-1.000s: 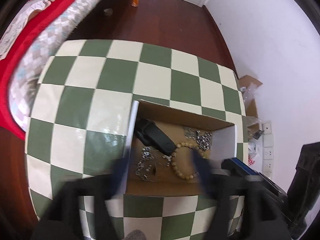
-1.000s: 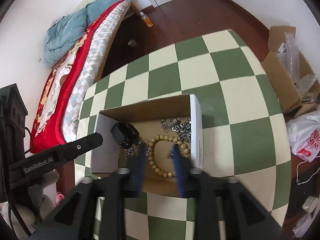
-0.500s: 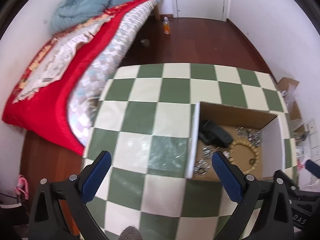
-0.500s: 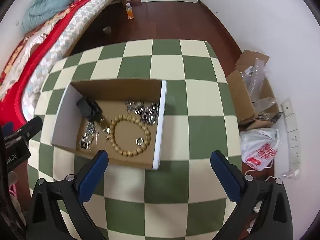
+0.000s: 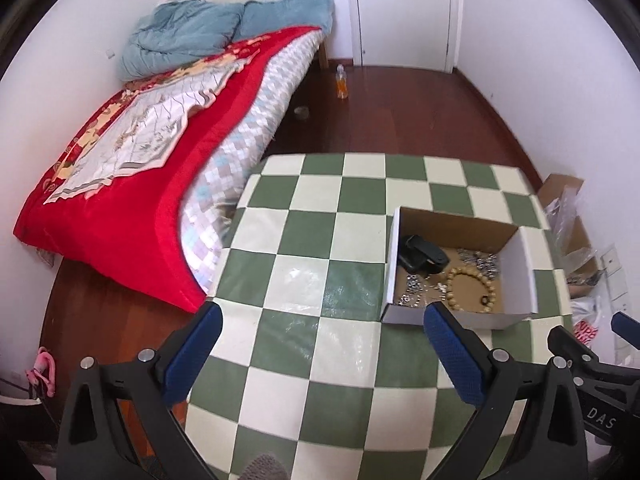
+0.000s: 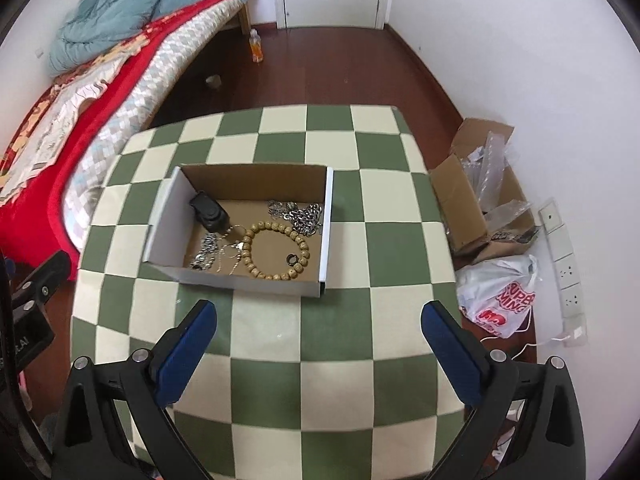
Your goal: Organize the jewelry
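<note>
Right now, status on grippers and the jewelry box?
Left gripper open, empty. Right gripper open, empty. Bead bracelet and chains lie inside box. Nothing blocking.

Silver pieces (image 6: 208, 250) lower left in box (image 6: 160, 220) too tangled to separate; small dark ring (image 6: 291, 259) unclear; left gripper (image 6: 34, 292) cut off at left edge.

Checkered surface (image 6: 332, 332) lying bare between both tongs and the cardboard box (image 6: 326, 224), so the near approach is open. Box walls standing in the way from the sides; its top is open. Inside, bead bracelet (image 6: 276, 250), chains (image 6: 298, 214) and black case (image 6: 208, 212) crowding the floor.
</note>
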`<state>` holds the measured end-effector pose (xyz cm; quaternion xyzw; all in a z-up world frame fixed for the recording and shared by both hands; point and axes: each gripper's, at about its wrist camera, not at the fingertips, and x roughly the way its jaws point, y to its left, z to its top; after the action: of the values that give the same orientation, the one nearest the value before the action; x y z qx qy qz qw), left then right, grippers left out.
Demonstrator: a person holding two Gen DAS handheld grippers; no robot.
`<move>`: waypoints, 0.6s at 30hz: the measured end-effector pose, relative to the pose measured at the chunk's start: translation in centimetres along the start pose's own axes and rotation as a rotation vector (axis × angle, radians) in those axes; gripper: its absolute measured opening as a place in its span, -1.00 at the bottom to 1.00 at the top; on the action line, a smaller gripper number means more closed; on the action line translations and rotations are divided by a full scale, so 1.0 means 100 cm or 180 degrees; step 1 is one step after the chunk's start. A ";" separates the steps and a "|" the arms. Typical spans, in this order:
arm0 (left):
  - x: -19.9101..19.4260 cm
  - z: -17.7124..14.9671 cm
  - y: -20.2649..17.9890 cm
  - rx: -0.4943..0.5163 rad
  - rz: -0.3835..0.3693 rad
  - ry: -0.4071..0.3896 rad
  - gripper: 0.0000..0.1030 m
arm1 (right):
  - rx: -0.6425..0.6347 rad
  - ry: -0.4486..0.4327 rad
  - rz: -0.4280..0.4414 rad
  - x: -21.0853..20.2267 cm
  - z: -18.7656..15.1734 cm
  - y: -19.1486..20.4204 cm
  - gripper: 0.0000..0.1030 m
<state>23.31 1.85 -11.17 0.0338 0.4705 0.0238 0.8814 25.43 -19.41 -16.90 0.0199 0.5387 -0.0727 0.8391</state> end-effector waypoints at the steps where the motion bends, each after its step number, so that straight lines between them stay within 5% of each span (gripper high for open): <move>1: -0.009 -0.002 0.001 -0.0007 -0.0015 -0.0040 0.99 | 0.0012 -0.0048 0.0003 -0.011 -0.004 0.000 1.00; 18: -0.152 -0.033 0.021 -0.0018 -0.0343 -0.0507 0.99 | 0.0014 -0.0818 -0.0026 -0.184 -0.057 -0.012 1.00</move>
<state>12.14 2.92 -0.23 0.0077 0.4000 -0.0251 0.9161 12.61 -18.09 -2.55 0.0102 0.4267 -0.0793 0.9009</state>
